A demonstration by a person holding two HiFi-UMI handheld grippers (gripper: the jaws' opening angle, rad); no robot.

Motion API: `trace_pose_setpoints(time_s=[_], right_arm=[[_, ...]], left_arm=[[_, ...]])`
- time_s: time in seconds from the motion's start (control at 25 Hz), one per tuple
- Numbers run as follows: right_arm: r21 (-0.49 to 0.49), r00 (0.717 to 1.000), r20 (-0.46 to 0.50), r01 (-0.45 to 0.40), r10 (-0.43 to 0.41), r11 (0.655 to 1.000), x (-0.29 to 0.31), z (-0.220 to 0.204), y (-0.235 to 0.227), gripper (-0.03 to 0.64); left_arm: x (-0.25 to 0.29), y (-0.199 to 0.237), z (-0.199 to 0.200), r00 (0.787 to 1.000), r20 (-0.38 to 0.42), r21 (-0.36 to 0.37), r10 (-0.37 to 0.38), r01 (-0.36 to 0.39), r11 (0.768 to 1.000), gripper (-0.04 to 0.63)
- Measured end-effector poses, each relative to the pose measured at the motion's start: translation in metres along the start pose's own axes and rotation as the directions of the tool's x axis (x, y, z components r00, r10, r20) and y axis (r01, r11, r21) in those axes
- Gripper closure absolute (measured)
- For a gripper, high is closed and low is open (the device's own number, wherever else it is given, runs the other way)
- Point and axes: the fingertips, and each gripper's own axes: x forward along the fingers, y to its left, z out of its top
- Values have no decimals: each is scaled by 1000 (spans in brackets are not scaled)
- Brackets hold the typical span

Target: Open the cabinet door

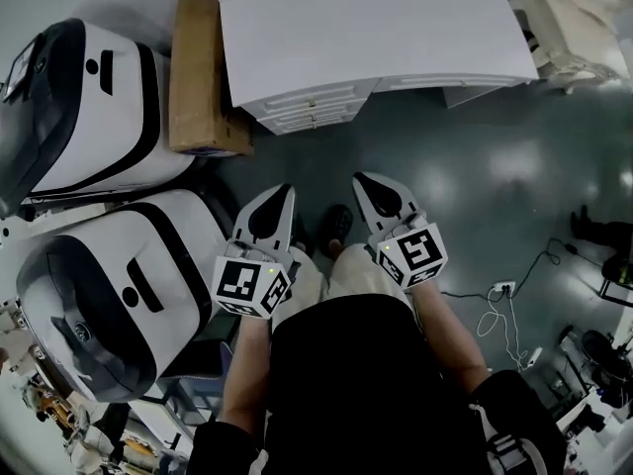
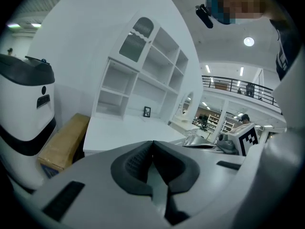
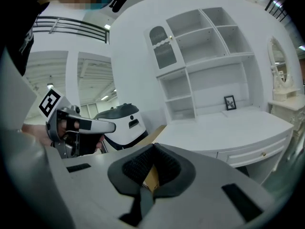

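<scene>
The white cabinet (image 1: 376,28) stands ahead of me, a desk with a shelf unit on top. Its small arched door (image 2: 136,38) sits at the top left of the shelves, closed, and the right gripper view has the door (image 3: 163,47) there too. My left gripper (image 1: 280,194) and right gripper (image 1: 364,181) are held side by side low over the floor, short of the desk front and well below the door. The left gripper (image 2: 152,144) has its tips together with nothing between them. The right gripper (image 3: 153,149) is likewise shut and empty.
Two white-and-black machines (image 1: 89,107) (image 1: 109,285) stand at the left, with a cardboard box (image 1: 198,77) between them and the desk. Drawers (image 1: 316,102) line the desk front. A small picture frame (image 3: 230,102) stands on the desktop. Cables and a power strip (image 1: 502,290) lie on the floor at the right.
</scene>
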Motion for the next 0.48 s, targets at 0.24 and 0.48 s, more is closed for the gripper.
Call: trace_pose_setpoints(time_s=[0.24,0.48], right_arm=[[27,999,-46,1,1,1000,34,-33,1,598],[19,996,-93,8,-6,1000,73,-65,5,598]], left_arm=[[10,30,-28,999,-30,-27,12,-13,1000,572],[17,63,-56,998,-56,-22,14,-15,1000,572]])
